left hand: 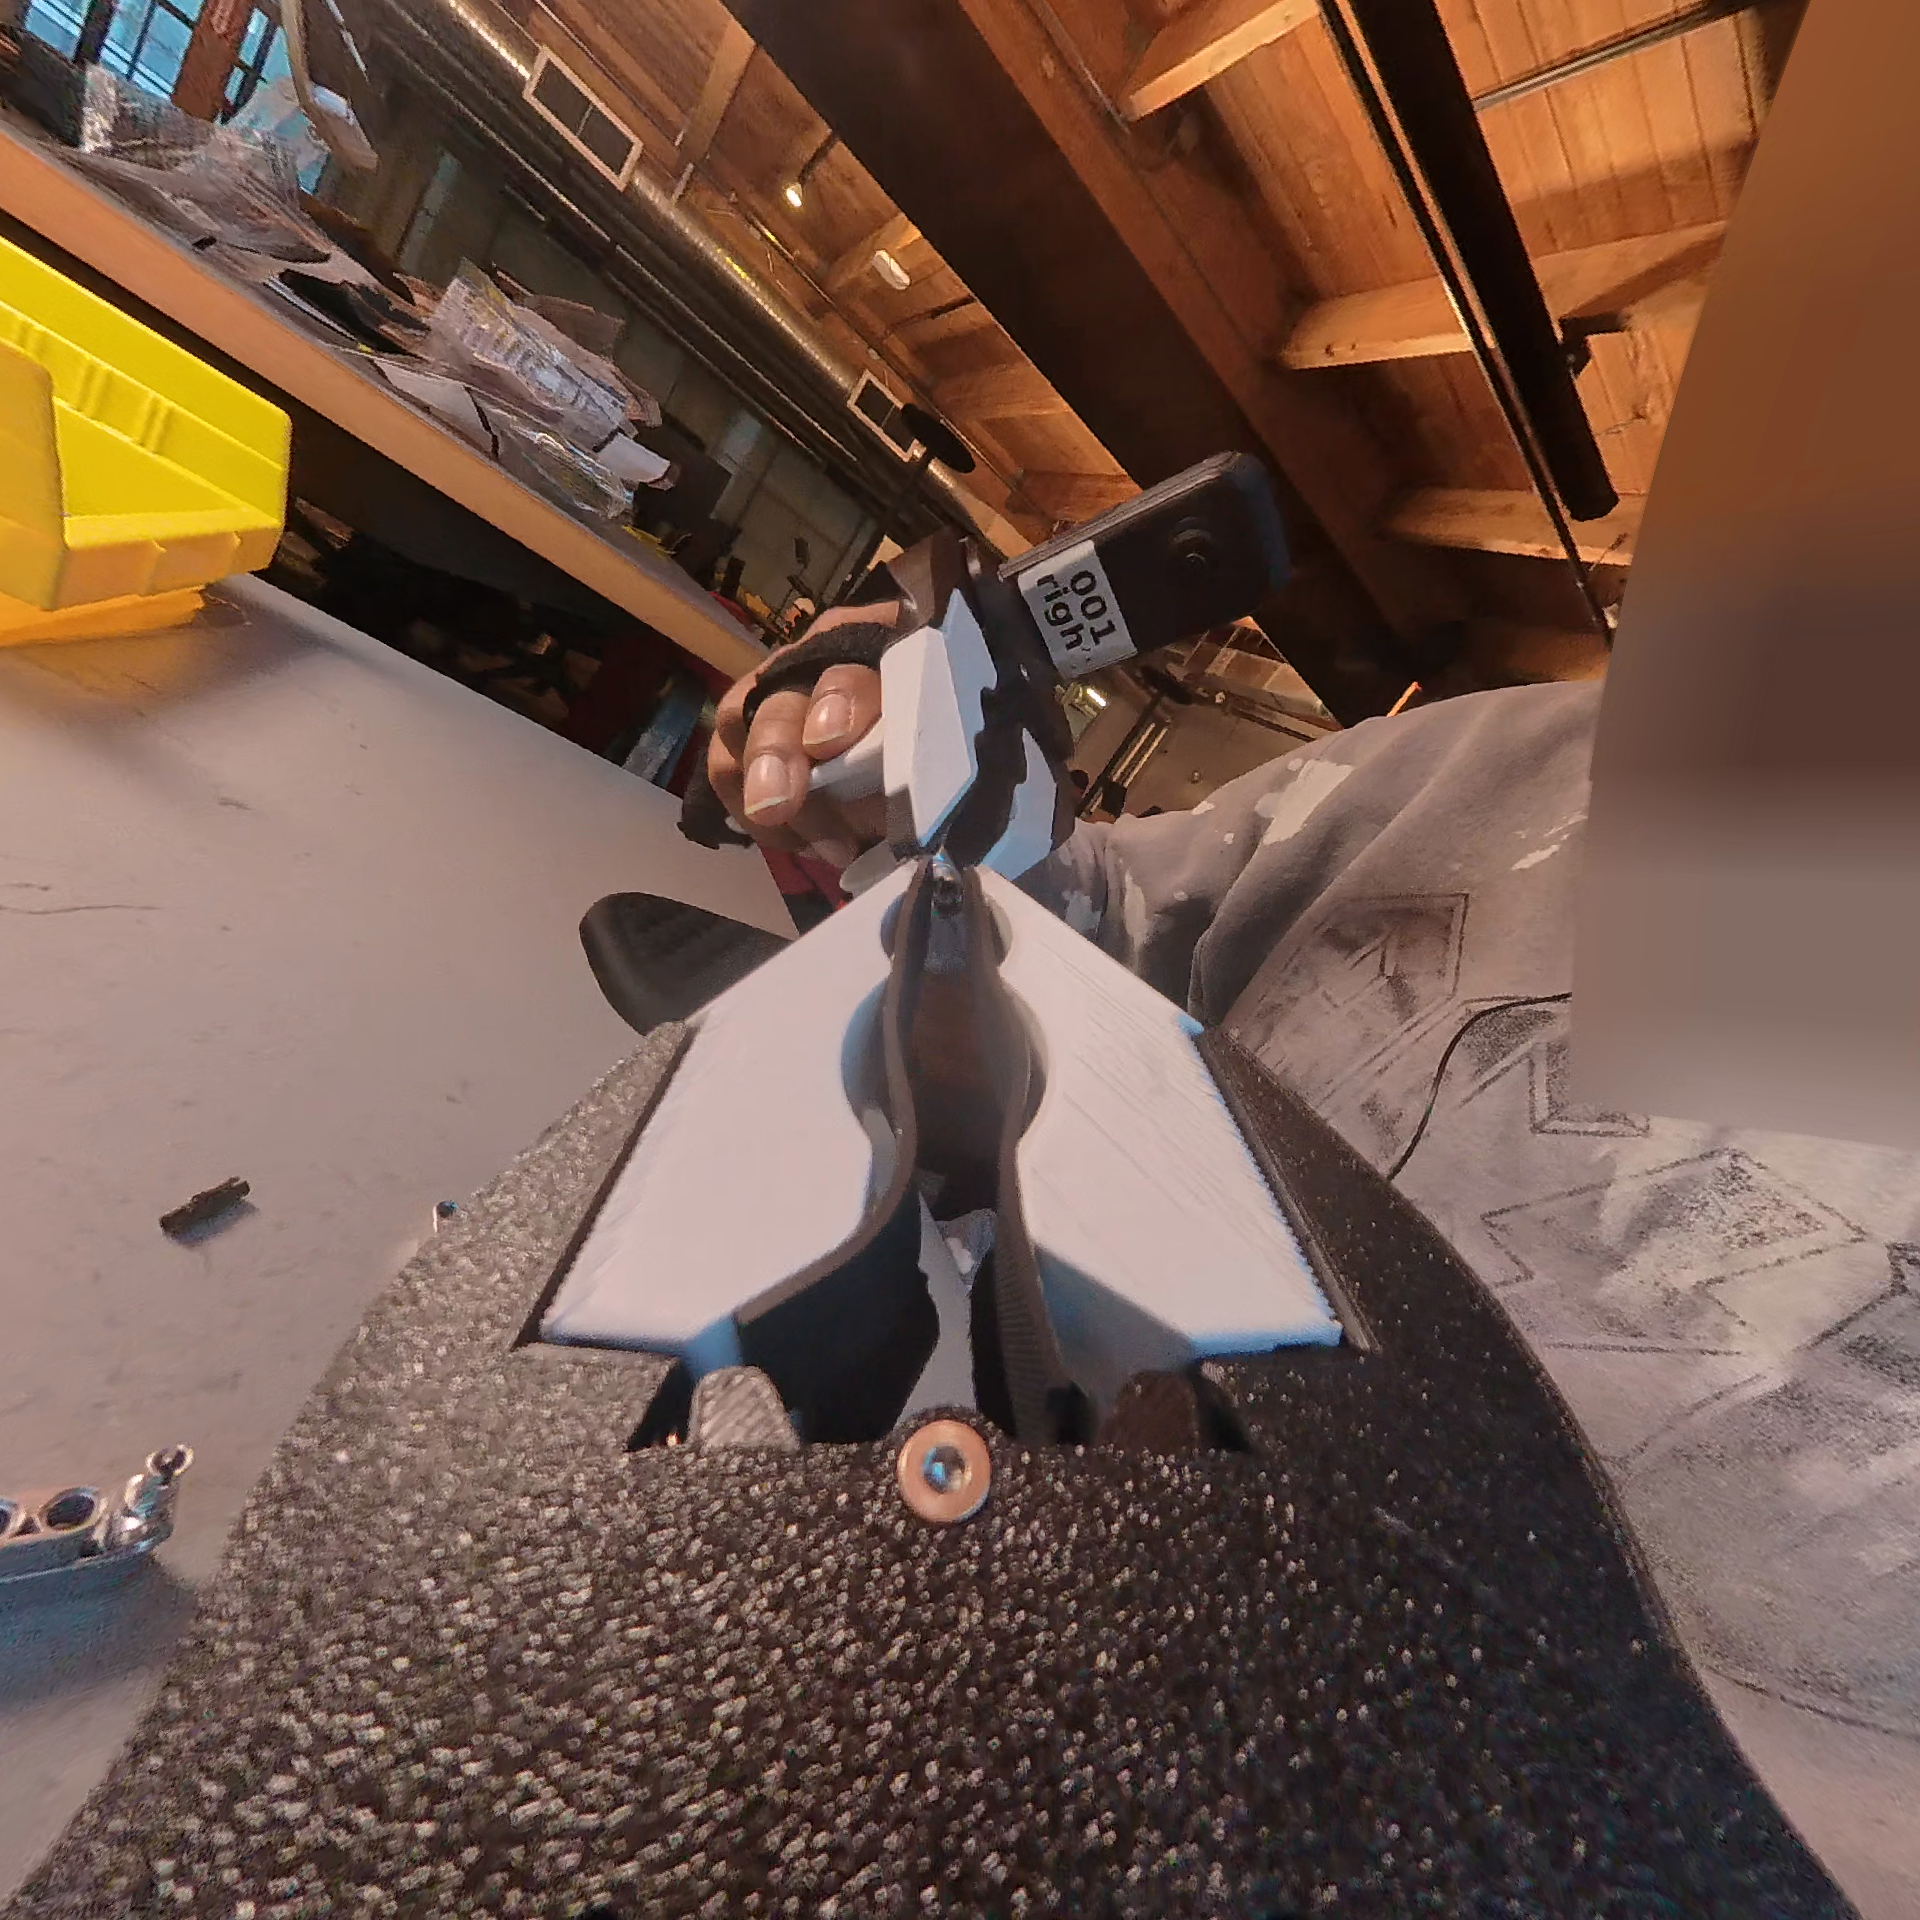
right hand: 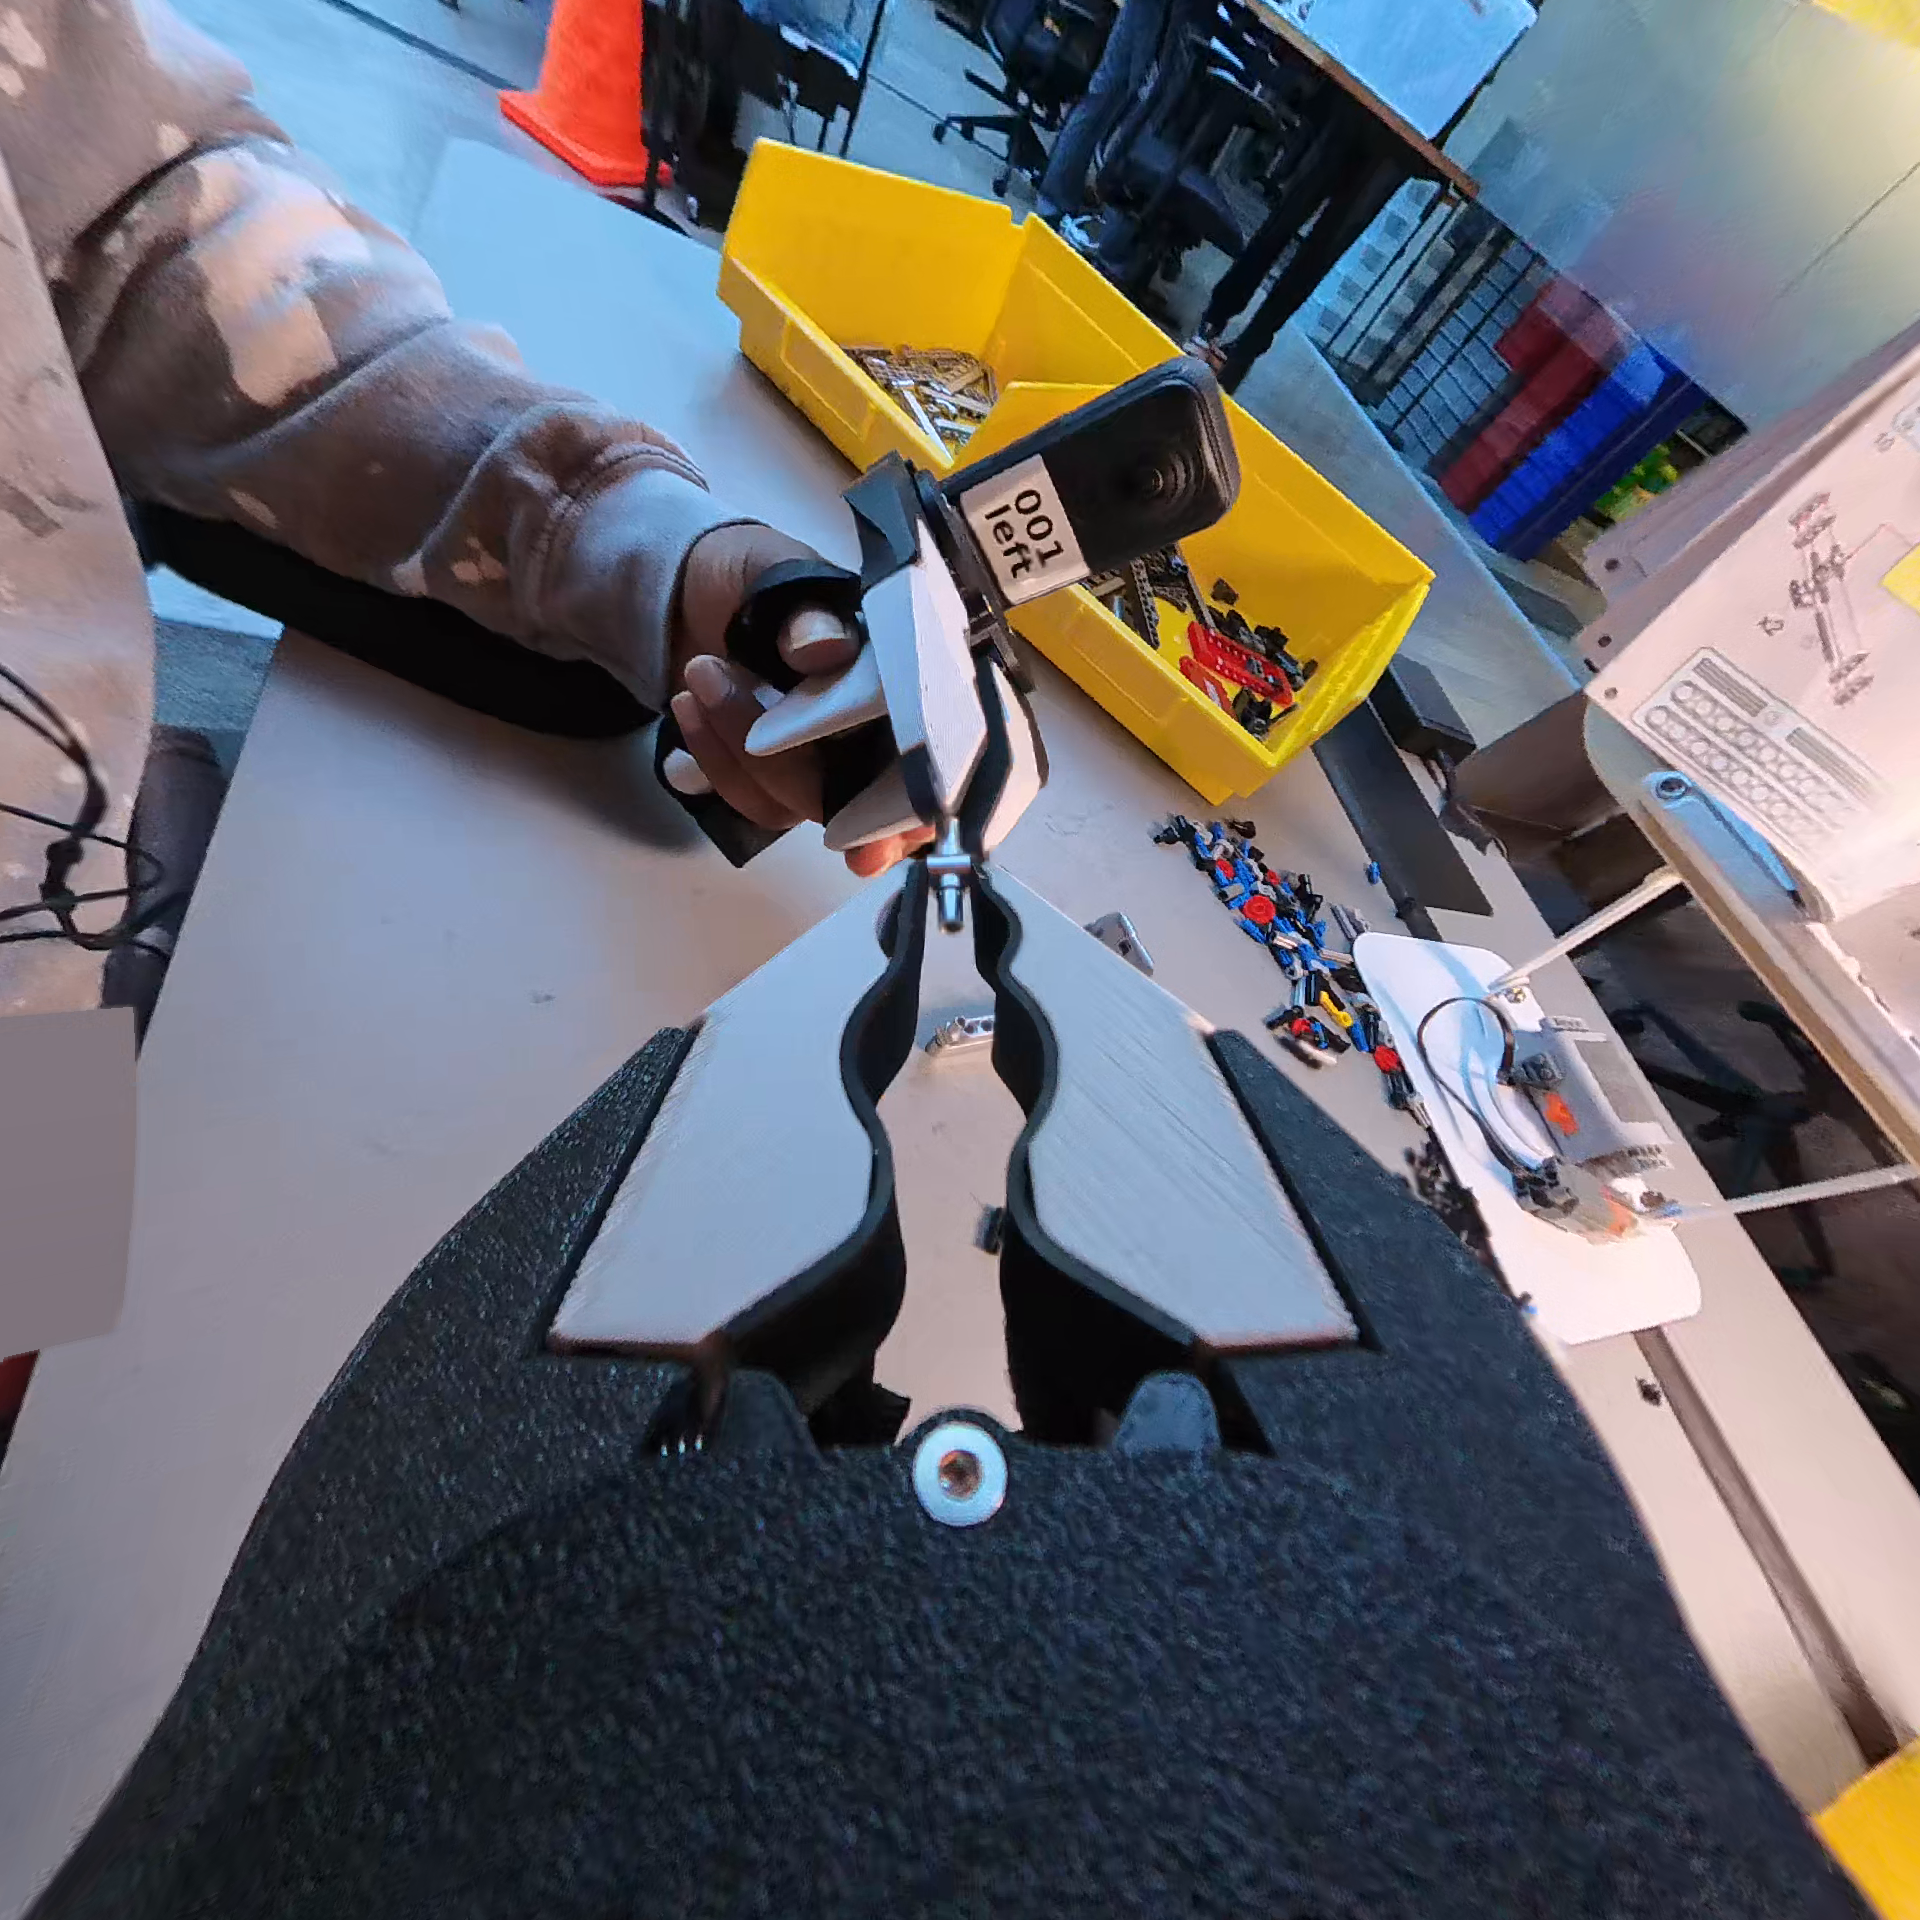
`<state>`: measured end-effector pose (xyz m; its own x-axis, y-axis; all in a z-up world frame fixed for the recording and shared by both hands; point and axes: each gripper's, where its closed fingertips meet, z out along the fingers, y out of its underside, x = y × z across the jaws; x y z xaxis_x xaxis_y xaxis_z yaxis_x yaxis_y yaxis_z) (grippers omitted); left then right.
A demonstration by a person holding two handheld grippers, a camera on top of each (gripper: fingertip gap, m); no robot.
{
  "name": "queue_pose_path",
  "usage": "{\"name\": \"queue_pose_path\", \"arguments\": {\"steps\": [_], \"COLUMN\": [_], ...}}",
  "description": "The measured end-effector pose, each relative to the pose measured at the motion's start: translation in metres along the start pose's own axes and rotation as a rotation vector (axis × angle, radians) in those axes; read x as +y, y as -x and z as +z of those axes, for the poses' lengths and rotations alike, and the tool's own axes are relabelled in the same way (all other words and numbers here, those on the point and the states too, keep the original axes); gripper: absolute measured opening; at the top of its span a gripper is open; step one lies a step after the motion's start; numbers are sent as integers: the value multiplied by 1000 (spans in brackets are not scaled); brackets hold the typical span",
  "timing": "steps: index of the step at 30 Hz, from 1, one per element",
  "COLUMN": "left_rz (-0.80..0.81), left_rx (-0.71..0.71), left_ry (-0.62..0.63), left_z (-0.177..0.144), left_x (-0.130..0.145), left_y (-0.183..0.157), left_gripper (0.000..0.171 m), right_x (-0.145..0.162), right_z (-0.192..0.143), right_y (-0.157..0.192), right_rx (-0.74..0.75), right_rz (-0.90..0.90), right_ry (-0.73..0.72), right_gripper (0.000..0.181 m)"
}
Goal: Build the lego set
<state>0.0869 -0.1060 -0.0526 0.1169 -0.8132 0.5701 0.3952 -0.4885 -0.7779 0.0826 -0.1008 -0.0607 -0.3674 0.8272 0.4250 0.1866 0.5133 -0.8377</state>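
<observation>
Between the two sets of fingertips, above the pale grey table [right hand: 436, 1039], sits a small silver-grey pin-like metal piece with a collar [right hand: 948, 888]. It is raised off the surface, clear of everything below. The right gripper [right hand: 951, 914] pinches its near end, tips drawn almost together on it while the wider rear gap between the jaws stays open. The left gripper [right hand: 961, 831] meets the piece from the far side, its tips closed on the upper end. In the left wrist view the left gripper [left hand: 940, 904] shows tips pressed together on the small dark-looking part, with the right gripper [left hand: 935, 847] touching from beyond.

Judgement: both holds are at the very tips, so the piece could pivot or slip; keeping the two tools on one line and the squeeze steady seems wise.

Beyond lies a yellow plastic divided bin [right hand: 1340, 582] holding grey, black and red parts. Near it, a scatter of small blue, black and red pieces [right hand: 1288, 935], then a white plate with a wired grey block [right hand: 1558, 1122].
</observation>
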Motion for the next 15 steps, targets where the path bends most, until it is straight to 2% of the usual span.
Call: {"name": "queue_pose_path", "arguments": {"steps": [3, 9, 12, 15], "left_rz": [-6, -38, -74, -32], "left_rx": [46, -20, 6, -2], "left_ry": [-61, -90, -116, -116], "left_z": [-6, -9, -5, 1], "left_x": [-11, -14, -14, -13], "left_y": [-8, 7, 6, 2], "left_gripper": [2, 3, 13, 22], "right_x": [4, -18, -33, -42], "right_z": [-2, -7, -6, 0], "right_y": [-10, -24, -31, -36], "right_rx": [32, 2, -45, -93], "right_rz": [111, 428, 616, 780], "right_ry": [-45, -323, -507, -663], "right_gripper": [7, 7, 7, 6]}}
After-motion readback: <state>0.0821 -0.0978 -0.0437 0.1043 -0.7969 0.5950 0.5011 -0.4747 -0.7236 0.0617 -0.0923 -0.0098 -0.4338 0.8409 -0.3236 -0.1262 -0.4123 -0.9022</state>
